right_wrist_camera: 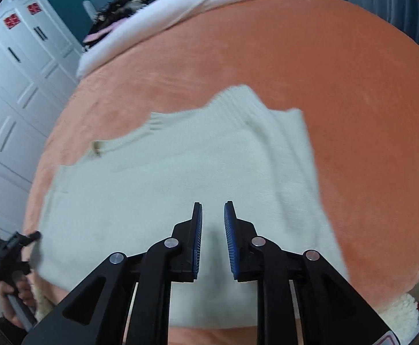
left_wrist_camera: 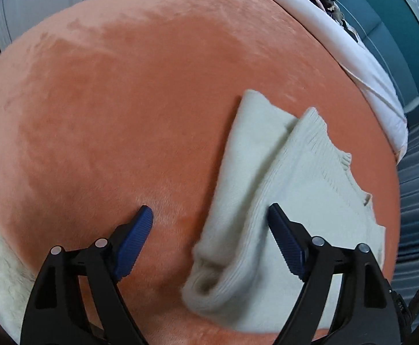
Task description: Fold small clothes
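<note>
— Sweater (right_wrist_camera: 180, 178) first. Where is it?

— It lies flat on the orange blanket (right_wrist_camera: 353, 100), near the front edge, with one side folded over.

— What do the tools do?

— The left gripper (left_wrist_camera: 209, 215) is wide open and holds nothing. Its right finger is over the folded side. I think it wants to grab there. The right gripper (right_wrist_camera: 213, 210) hangs over the middle, open only a little, and empty.

— Is there room?

— Yes, lots of bare blanket behind. The white bedding (left_wrist_camera: 353, 57) is far back.
</note>
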Tool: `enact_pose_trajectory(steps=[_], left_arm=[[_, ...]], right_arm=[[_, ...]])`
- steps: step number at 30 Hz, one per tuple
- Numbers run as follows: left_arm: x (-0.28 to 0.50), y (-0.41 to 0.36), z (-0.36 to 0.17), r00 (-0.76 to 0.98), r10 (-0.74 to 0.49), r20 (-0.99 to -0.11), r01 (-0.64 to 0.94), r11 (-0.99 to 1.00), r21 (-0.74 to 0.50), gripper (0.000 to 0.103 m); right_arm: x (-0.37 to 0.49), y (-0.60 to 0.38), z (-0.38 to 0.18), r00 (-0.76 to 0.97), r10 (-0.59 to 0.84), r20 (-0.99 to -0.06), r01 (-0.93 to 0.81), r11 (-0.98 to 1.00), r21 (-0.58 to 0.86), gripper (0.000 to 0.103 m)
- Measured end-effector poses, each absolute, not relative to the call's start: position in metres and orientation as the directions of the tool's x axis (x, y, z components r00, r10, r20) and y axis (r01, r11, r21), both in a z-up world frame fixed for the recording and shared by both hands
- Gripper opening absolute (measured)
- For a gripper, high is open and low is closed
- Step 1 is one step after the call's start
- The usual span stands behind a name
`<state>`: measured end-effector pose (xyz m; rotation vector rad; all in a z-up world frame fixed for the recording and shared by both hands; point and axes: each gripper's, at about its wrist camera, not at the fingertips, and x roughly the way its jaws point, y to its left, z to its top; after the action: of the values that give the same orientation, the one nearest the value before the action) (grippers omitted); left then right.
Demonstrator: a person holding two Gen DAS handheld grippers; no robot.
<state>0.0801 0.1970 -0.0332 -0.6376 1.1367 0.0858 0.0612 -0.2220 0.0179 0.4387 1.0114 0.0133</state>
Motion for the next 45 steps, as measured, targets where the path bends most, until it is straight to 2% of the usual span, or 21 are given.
enact_pose_trajectory(steps=[3, 5, 7, 9, 11, 15, 16, 17, 18, 20, 21, 23, 30, 33, 36, 40, 43, 45], left_arm=[[0.068, 0.196, -0.028, 0.47, -0.307, -0.827, -0.352, 0.794, -0.495, 0.081], [0.065, 0.192, -0.03, 0.476, -0.391, -0.788, -0.333, 0.749, -0.573, 0.087], [0.068, 0.188, -0.037, 0.465, -0.433, -0.772, -0.334, 0.722, -0.606, 0.088], [0.071, 0.186, -0.046, 0.468, -0.425, -0.774, -0.342, 0.721, -0.603, 0.088], [0.074, 0.186, -0.047, 0.49, -0.426, -0.761, -0.347, 0.705, -0.618, 0.09], [0.081, 0.184, -0.05, 0.492, -0.425, -0.76, -0.347, 0.705, -0.619, 0.09], [0.082, 0.183, -0.049, 0.494, -0.424, -0.759, -0.345, 0.706, -0.618, 0.087], [0.083, 0.182, -0.049, 0.491, -0.416, -0.766, -0.347, 0.713, -0.609, 0.077], [0.082, 0.185, -0.049, 0.487, -0.406, -0.773, -0.353, 0.718, -0.6, 0.072], [0.082, 0.19, -0.05, 0.489, -0.411, -0.77, -0.371, 0.701, -0.609, 0.043], [0.082, 0.193, -0.052, 0.493, -0.446, -0.747, -0.364, 0.674, -0.642, 0.032], [0.082, 0.197, -0.048, 0.501, -0.488, -0.715, -0.368, 0.627, -0.687, 0.025], [0.086, 0.128, 0.064, 0.596, -0.517, -0.614, -0.059, 0.735, -0.675, 0.021], [0.085, 0.072, 0.111, 0.592, -0.553, -0.586, 0.107, 0.775, -0.623, 0.021], [0.082, 0.013, 0.138, 0.549, -0.608, -0.573, 0.254, 0.775, -0.578, 0.021], [0.077, -0.068, 0.139, 0.449, -0.661, -0.601, 0.394, 0.75, -0.531, 0.021], [0.073, -0.123, 0.111, 0.364, -0.665, -0.652, 0.452, 0.738, -0.501, 0.021], [0.07, -0.155, 0.079, 0.301, -0.63, -0.716, 0.463, 0.753, -0.467, 0.021]], right_arm=[[0.082, -0.173, 0.028, 0.522, 0.331, -0.786, 0.073, 0.901, 0.427, 0.019], [0.105, -0.141, 0.025, 0.5, 0.35, -0.792, 0.033, 0.906, 0.421, 0.019], [0.129, -0.115, 0.015, 0.454, 0.374, -0.809, 0.009, 0.906, 0.424, 0.019], [0.151, -0.097, -0.004, 0.383, 0.397, -0.834, 0.02, 0.899, 0.437, 0.019], [0.165, -0.079, -0.027, 0.306, 0.357, -0.883, 0.029, 0.923, 0.383, 0.018], [0.164, -0.08, -0.041, 0.31, 0.342, -0.887, 0.038, 0.928, 0.371, 0.011], [0.164, -0.083, -0.043, 0.306, 0.359, -0.882, 0.053, 0.918, 0.392, 0.011], [0.167, -0.084, -0.046, 0.303, 0.374, -0.877, 0.061, 0.91, 0.409, 0.01], [0.166, -0.087, -0.047, 0.303, 0.39, -0.87, 0.064, 0.902, 0.427, 0.009], [0.168, -0.09, -0.051, 0.306, 0.411, -0.859, 0.068, 0.89, 0.45, 0.009], [0.166, -0.091, -0.051, 0.309, 0.415, -0.856, 0.068, 0.888, 0.455, 0.009], [0.168, -0.088, -0.053, 0.314, 0.414, -0.854, 0.064, 0.888, 0.454, 0.009], [0.167, -0.096, -0.049, 0.335, 0.464, -0.82, 0.066, 0.857, 0.511, 0.009], [0.147, -0.125, -0.02, 0.415, 0.512, -0.753, 0.058, 0.81, 0.583, 0.017], [0.111, -0.179, 0.008, 0.503, 0.513, -0.695, 0.064, 0.78, 0.622, 0.018], [0.05, -0.259, 0.019, 0.571, 0.44, -0.693, 0.157, 0.77, 0.619, 0.022], [0.007, -0.307, 0.013, 0.592, 0.393, -0.704, 0.235, 0.751, 0.617, 0.022], [-0.012, -0.328, 0.007, 0.599, 0.386, -0.702, 0.268, 0.729, 0.63, 0.022]])
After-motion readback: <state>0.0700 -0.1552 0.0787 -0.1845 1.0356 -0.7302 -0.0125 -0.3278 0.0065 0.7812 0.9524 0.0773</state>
